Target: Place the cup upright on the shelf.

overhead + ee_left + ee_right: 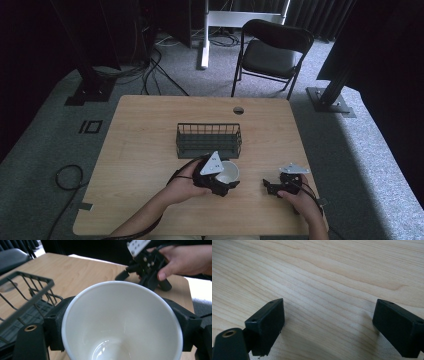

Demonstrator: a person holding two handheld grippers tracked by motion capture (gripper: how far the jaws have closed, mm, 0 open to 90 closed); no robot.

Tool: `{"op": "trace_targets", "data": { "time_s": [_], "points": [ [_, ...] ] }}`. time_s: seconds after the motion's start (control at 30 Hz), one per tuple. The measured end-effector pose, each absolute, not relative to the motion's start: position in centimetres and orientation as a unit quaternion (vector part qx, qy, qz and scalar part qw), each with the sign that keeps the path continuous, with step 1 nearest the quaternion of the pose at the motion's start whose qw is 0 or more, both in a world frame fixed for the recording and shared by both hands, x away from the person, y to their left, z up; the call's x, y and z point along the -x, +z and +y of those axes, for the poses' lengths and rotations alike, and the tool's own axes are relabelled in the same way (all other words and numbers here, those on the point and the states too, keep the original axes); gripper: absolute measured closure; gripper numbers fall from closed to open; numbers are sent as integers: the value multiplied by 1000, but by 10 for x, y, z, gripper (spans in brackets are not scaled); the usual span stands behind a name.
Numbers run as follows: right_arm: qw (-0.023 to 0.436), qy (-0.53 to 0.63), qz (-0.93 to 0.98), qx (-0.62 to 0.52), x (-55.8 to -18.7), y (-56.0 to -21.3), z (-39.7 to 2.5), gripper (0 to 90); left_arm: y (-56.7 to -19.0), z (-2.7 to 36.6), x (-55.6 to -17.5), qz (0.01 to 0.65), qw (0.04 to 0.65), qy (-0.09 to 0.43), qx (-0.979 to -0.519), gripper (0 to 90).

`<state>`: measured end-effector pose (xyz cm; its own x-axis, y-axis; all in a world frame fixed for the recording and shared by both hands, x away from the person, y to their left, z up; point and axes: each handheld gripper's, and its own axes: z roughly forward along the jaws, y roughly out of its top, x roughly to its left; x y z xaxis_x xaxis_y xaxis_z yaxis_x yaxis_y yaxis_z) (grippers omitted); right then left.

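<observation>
white and close, the cup [120, 322] sits between the jaws of my left tongs [120, 327] in the left gripper view, its open mouth facing the camera and its pale inside bare. both black jaws press against its outer wall, one on each side, so these tongs are holding the cup. just to one side in that view stands the dark wire basket [22, 297], and farther off my right hand [185, 260] grips the right tongs [143, 273] over the wood.

from the high view the same cup [227, 172] appears as a small white round near the front middle of the desk [145, 150], partly under the grey three-cornered plate of the left tongs [220, 182], with my left hand [185, 185] behind them. the wire basket [209, 140] sits just beyond the cup, toward the middle of the desk; i cannot tell whether cup and basket touch. my right tongs [270, 187] lie well apart from the cup, near the front right of the desk, with my right hand [297, 195] on them.

the right gripper view gives what the high view cannot: the jaws of the right tongs [328, 325] stand wide apart, with bare wood grain between them, close above the desk [324, 272].

the desk is light wood with a round cable hole [238, 110] near its far edge. it stands on grey carpet [360, 165]. a black folding chair [272, 52] stands beyond the desk, cables [155, 70] trail over the floor, and dark curtains [320, 15] close the back of the room.
</observation>
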<state>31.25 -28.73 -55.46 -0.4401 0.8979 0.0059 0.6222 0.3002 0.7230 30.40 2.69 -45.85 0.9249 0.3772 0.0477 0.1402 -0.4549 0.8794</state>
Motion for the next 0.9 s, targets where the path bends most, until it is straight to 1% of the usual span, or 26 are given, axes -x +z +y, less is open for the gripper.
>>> {"op": "trace_targets", "data": {
  "time_s": [0.37,0.47,0.9],
  "points": [
    [206,335,779,-488,-313,-555,-287,101,-438,34,-314,183,509,136,-830,205],
    [205,335,779,-488,-312,-555,-287,101,-426,38,-318,198,518,148,-819,205],
    [206,335,780,-487,-313,-555,-287,101,-389,51,-338,224,527,179,-800,205]
  ]
}}
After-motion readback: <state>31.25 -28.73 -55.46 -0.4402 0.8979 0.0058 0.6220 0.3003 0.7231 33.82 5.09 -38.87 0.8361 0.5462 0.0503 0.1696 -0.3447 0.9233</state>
